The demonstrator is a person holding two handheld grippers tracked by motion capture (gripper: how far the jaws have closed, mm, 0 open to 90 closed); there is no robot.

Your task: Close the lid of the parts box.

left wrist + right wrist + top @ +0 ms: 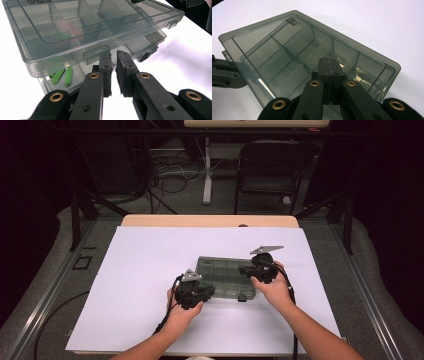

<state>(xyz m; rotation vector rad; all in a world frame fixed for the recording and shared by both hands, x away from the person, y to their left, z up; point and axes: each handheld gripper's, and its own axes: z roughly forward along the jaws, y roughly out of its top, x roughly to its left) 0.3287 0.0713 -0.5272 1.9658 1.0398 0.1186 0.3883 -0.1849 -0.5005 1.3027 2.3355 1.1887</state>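
Two grippers meet at one smoky clear compartment box (225, 277), which lies on the white sheet (140, 285) covering the table. At the box's near left corner, the left gripper (113, 56) has its tips just under the lid's front latch tab (96, 53), jaws a narrow gap apart with nothing pinched; the lid (75, 25) sits lifted off the base. Green sticks (61, 75) lie inside. At the box's right edge, the right gripper (329, 65) rests on the lid, jaws pressed together.
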